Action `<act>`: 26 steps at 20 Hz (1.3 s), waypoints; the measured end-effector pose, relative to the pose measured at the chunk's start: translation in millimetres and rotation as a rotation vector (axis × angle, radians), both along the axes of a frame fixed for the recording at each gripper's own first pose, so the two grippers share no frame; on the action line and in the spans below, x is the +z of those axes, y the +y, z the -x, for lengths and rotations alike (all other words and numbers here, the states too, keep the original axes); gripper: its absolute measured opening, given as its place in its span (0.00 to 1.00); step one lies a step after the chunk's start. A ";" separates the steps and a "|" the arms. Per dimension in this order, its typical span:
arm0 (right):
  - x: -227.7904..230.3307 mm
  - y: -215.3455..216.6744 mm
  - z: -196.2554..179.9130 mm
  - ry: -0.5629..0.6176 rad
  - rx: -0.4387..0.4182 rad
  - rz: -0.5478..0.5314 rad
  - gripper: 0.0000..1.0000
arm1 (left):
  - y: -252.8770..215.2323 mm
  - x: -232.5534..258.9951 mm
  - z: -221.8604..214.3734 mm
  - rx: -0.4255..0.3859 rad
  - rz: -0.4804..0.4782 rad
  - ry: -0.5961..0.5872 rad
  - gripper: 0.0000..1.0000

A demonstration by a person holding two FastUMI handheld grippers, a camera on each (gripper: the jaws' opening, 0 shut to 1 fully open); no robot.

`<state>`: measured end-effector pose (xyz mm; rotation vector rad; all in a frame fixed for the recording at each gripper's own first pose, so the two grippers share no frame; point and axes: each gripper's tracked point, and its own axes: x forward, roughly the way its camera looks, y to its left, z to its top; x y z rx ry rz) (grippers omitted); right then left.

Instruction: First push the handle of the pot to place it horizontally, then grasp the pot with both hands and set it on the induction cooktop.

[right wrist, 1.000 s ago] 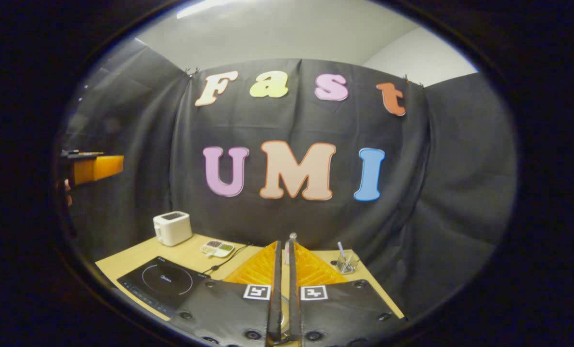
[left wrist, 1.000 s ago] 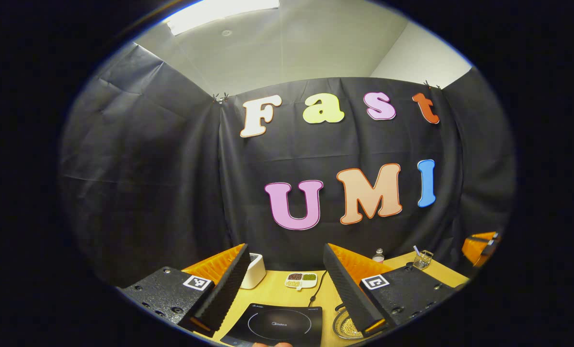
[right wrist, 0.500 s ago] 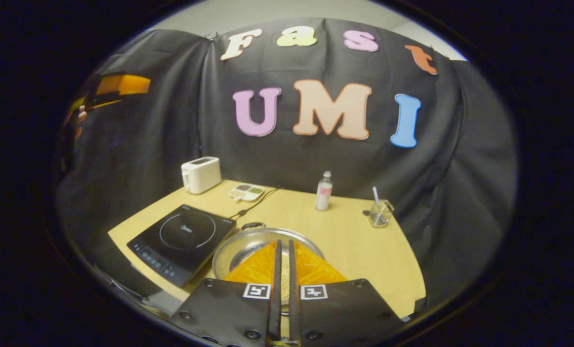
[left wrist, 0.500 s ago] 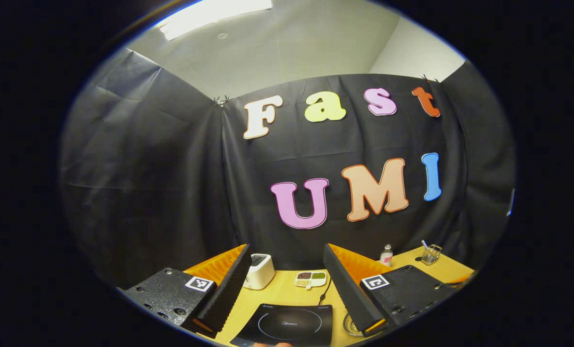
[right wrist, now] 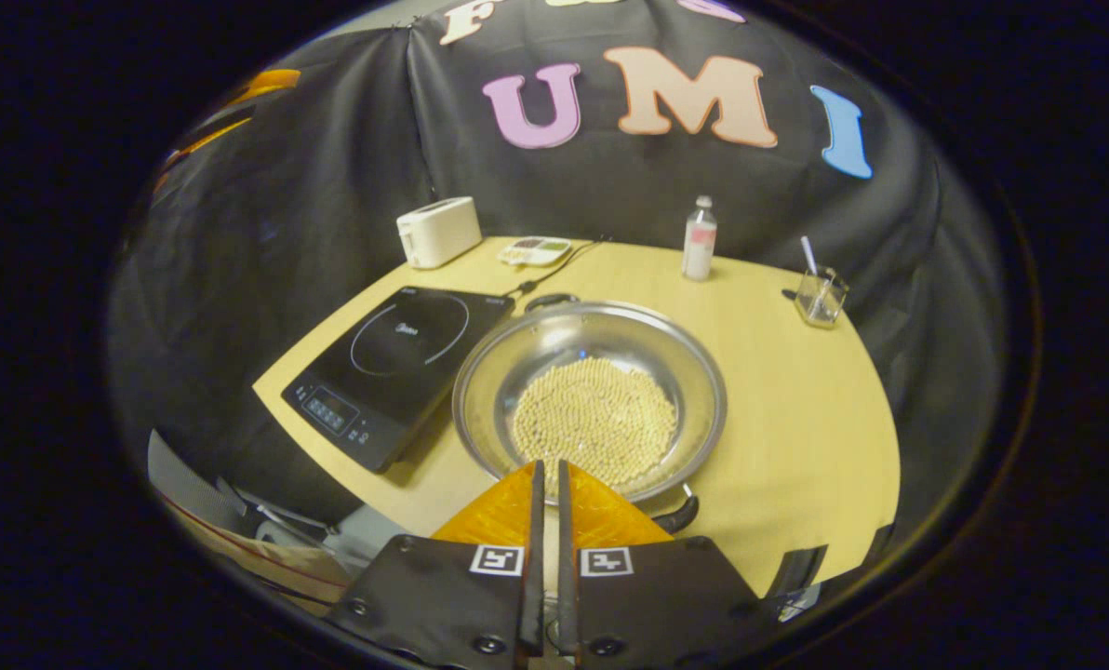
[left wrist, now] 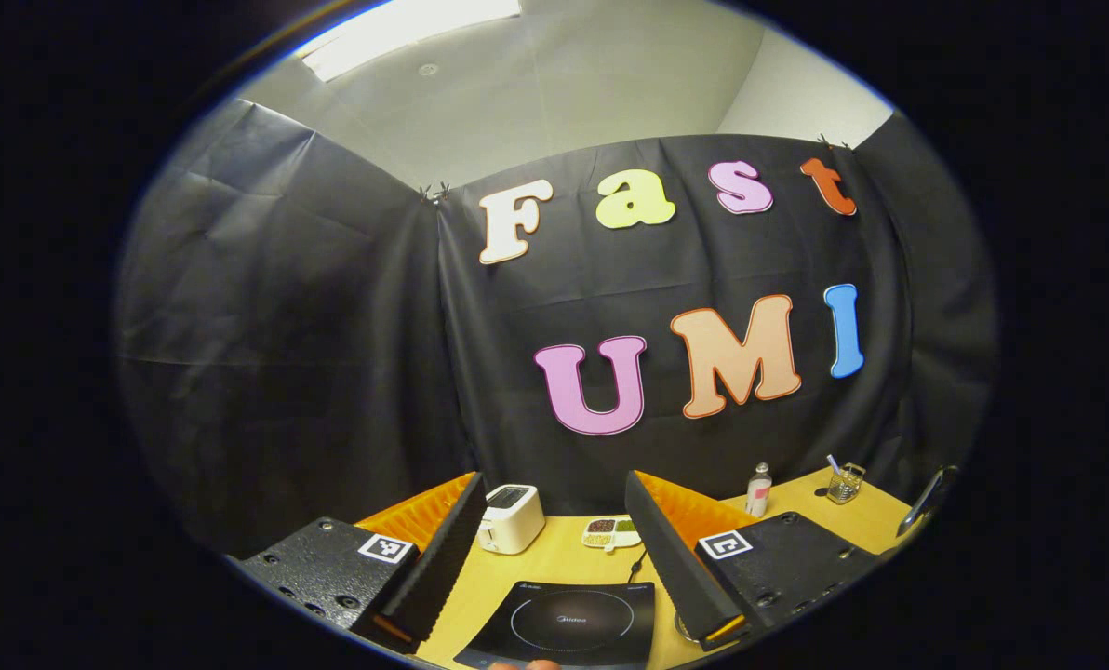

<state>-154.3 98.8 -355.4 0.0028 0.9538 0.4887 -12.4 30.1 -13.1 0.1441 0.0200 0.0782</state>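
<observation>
Two grippers were in play over one wooden table [right wrist: 796, 409]. Going largest to smallest: the table lay below and ahead of the right gripper [right wrist: 546, 484], whose fingers stood pressed together with only a thin slit between them, gripping nothing. Just beyond its tips sat the pot [right wrist: 590, 402], a wide shallow steel pan holding a layer of pale beans [right wrist: 594, 419]. The pot's two loop handles lay along the gripper's own line of sight: the near handle [right wrist: 677, 514] just right of the fingertips at the near rim, the far handle [right wrist: 551, 301] across the pot at the far rim.

Left of the pot, close beside it, lay the induction cooktop [right wrist: 398, 368], its surface bare. Farther off stood a white toaster [right wrist: 438, 231], a small divided dish [right wrist: 536, 249], a bottle [right wrist: 699, 240] and a glass with a stick in it [right wrist: 820, 293].

The left gripper [left wrist: 554, 521] hung high with its fingers spread wide and nothing between them. The cooktop [left wrist: 568, 623] showed low between and beyond those fingers.

Progress, as judged: nothing done yet. The pot rested on the table, off the cooktop, and neither gripper touched it. The closed right gripper seemed set for the handle push. Turning the pot, the two-handed grasp and the transfer all remained.
</observation>
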 end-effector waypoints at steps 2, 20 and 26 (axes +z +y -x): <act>-16.3 -3.6 13.1 0.050 0.011 0.014 0.10 | 2.6 -1.4 3.6 0.013 0.000 0.007 0.96; -73.3 -56.5 -10.6 0.110 0.066 0.154 0.03 | 22.1 -17.1 10.2 0.135 0.018 0.038 0.96; -85.6 -83.4 -40.9 0.113 0.035 0.191 0.03 | 28.4 -23.1 8.7 0.186 0.031 0.045 0.96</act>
